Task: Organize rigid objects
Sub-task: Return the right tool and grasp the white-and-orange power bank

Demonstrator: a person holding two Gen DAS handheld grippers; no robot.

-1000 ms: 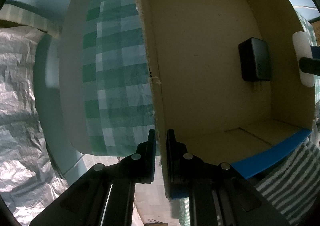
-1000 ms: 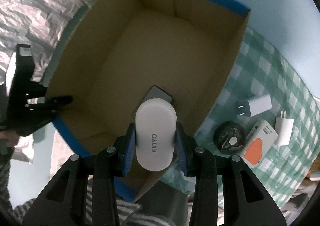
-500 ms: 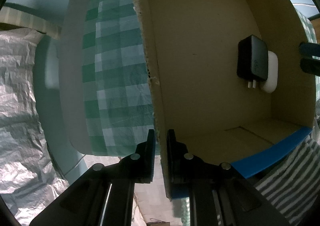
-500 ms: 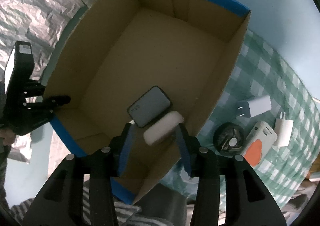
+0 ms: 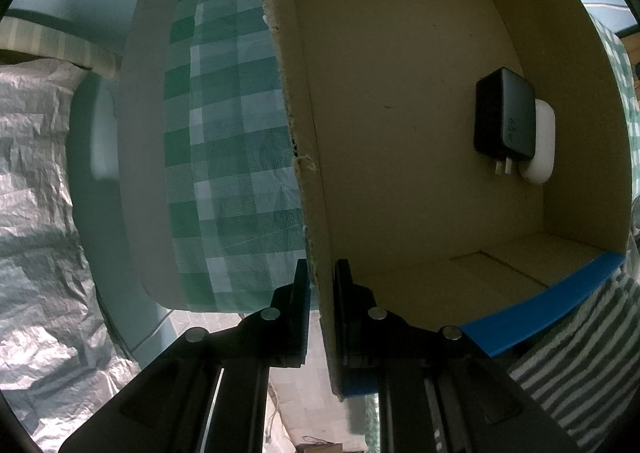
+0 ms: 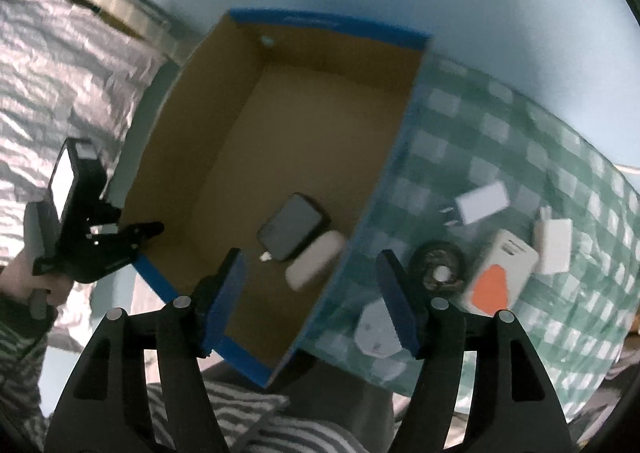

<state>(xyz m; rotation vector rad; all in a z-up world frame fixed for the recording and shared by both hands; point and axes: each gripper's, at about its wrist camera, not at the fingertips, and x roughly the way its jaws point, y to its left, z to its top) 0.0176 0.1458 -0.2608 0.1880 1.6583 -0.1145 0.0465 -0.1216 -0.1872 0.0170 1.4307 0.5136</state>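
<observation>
A cardboard box (image 6: 280, 101) with blue rims stands on a green checked cloth. Inside lie a black charger (image 6: 292, 231) and a white oval device (image 6: 316, 263) beside it; both also show in the left wrist view, the charger (image 5: 505, 115) and the white device (image 5: 542, 145) against the far wall. My left gripper (image 5: 320, 285) is shut on the box's side wall (image 5: 304, 157). My right gripper (image 6: 310, 285) is open and empty, above the box's near corner.
On the cloth right of the box lie a white plug adapter (image 6: 482, 203), a second white charger (image 6: 554, 241), a white and orange power bank (image 6: 500, 277), a black round object (image 6: 438, 267) and a white plug (image 6: 374, 335). Crinkled silver foil (image 6: 60, 65) lies to the left.
My right gripper let go of the white oval device, which now lies in the box next to the black charger. The gripper opened wide and pulled back and up. The left gripper has kept its hold.
</observation>
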